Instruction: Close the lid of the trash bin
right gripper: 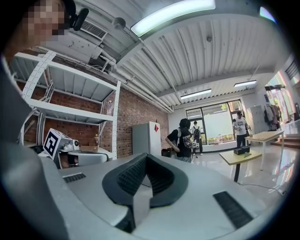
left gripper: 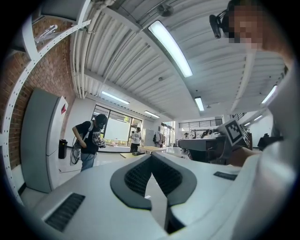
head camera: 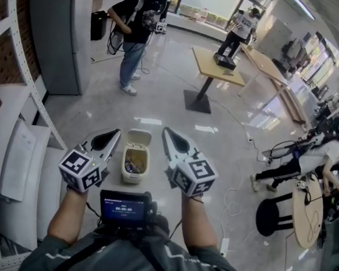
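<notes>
A small cream trash bin (head camera: 136, 163) stands on the glossy floor, seen in the head view between my two grippers. Its lid (head camera: 139, 138) is swung up and back, and rubbish shows inside. My left gripper (head camera: 114, 134) is held above and left of the bin, shut, with nothing in it. My right gripper (head camera: 167, 132) is above and right of the bin, also shut and holding nothing. Neither touches the bin. Both gripper views point level across the room, with the left gripper (left gripper: 151, 157) and the right gripper (right gripper: 146, 157) pressed closed; the bin is out of sight there.
White shelving (head camera: 16, 149) runs along the left beside a grey cabinet (head camera: 57, 35). A person (head camera: 137, 30) stands ahead near a wooden table (head camera: 217, 65). Another person (head camera: 308, 160) sits at the right by a black stool (head camera: 274, 216) and a round table (head camera: 309, 210).
</notes>
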`<state>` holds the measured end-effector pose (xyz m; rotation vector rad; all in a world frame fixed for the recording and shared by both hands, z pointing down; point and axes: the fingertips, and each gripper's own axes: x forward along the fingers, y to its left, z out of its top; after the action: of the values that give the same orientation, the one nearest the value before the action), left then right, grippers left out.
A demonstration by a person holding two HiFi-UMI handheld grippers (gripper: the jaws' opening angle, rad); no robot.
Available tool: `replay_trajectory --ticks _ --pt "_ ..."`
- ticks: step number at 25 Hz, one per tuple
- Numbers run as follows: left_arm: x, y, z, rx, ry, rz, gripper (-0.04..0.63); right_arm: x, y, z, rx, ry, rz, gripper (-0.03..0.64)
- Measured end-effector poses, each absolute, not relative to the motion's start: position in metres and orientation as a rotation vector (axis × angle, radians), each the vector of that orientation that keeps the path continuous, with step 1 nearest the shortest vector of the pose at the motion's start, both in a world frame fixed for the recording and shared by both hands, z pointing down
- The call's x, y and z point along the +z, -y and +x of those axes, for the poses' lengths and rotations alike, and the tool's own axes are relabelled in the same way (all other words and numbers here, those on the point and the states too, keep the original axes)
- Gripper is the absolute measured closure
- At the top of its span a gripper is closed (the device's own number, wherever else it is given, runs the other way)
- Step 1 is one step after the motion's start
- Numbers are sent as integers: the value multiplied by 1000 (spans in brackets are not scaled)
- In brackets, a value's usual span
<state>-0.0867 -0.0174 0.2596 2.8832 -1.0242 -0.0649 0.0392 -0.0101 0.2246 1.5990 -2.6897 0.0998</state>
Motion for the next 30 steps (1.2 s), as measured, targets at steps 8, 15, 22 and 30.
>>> replay_trajectory --ticks 8,15,22,30 --pt "259 73 -69 -42 1095 2855 600 225 74 69 125 2720 1580 606" --pt "256 121 -40 -22 1143 2828 600 229 121 101 155 2768 1523 606" --pt "245 163 5 52 1183 2851 600 223 164 150 161 2803 1544 606" --pt "259 205 31 74 1189 2802 600 232 210 183 197 2794 1551 606"
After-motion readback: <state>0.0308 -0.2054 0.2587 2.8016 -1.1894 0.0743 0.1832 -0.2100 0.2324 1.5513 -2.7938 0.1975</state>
